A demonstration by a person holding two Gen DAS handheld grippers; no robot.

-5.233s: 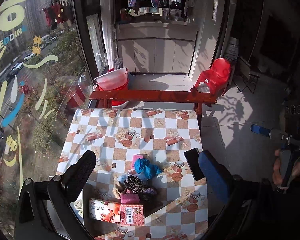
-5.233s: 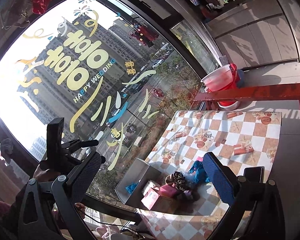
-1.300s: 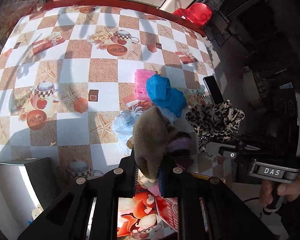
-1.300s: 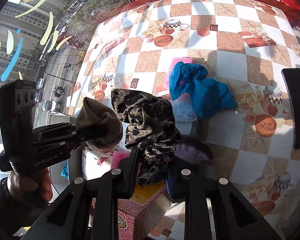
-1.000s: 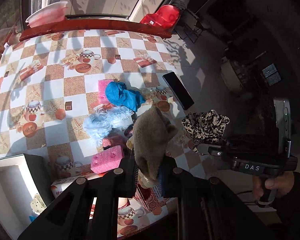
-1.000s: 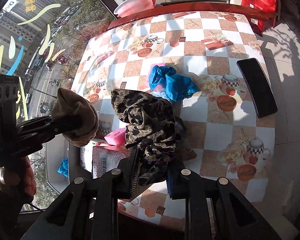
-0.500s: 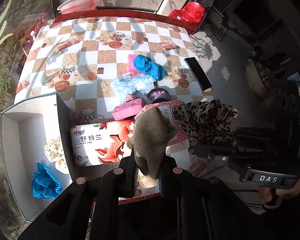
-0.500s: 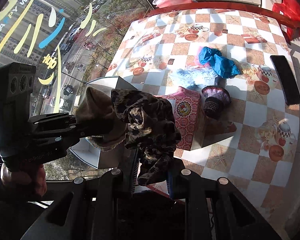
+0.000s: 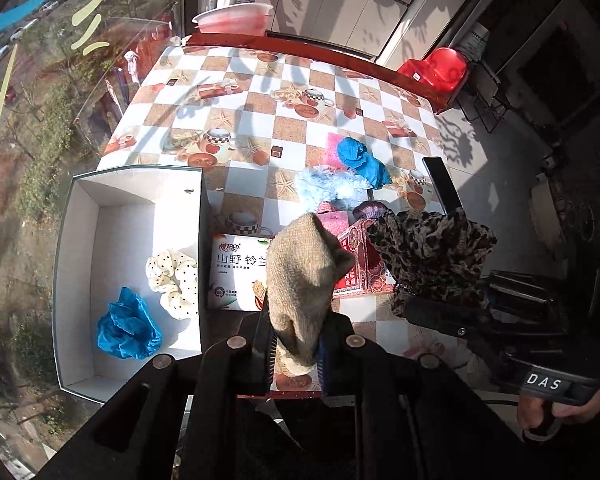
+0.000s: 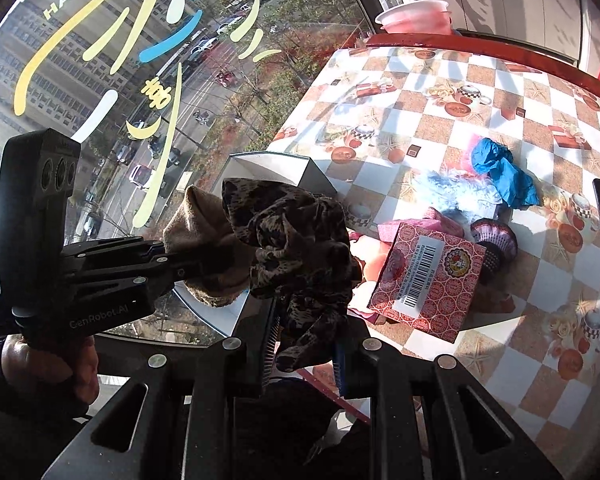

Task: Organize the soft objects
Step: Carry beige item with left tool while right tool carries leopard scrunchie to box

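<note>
My left gripper (image 9: pixel 294 344) is shut on a tan knitted sock (image 9: pixel 304 276) and holds it above the table's near edge, right of the white box (image 9: pixel 80 208). My right gripper (image 10: pixel 304 344) is shut on a leopard-print scrunchie (image 10: pixel 296 232), held in the air beside the sock (image 10: pixel 204 236). In the box lie a cream dotted scrunchie (image 9: pixel 172 280) and a blue cloth (image 9: pixel 128 330). On the table remain a blue cloth (image 9: pixel 360 158), a pale blue fluffy piece (image 9: pixel 324 186) and a purple scrunchie (image 10: pixel 494 236).
A red tissue box (image 10: pixel 428 280) and a white printed box (image 9: pixel 236 268) sit at the near table edge. A black phone (image 9: pixel 440 180) lies at the right. A pink sponge (image 9: pixel 334 220) lies by them. The window is on the left.
Both grippers have pulled back and left with their cloths. The white box now fills more of the left wrist view.
</note>
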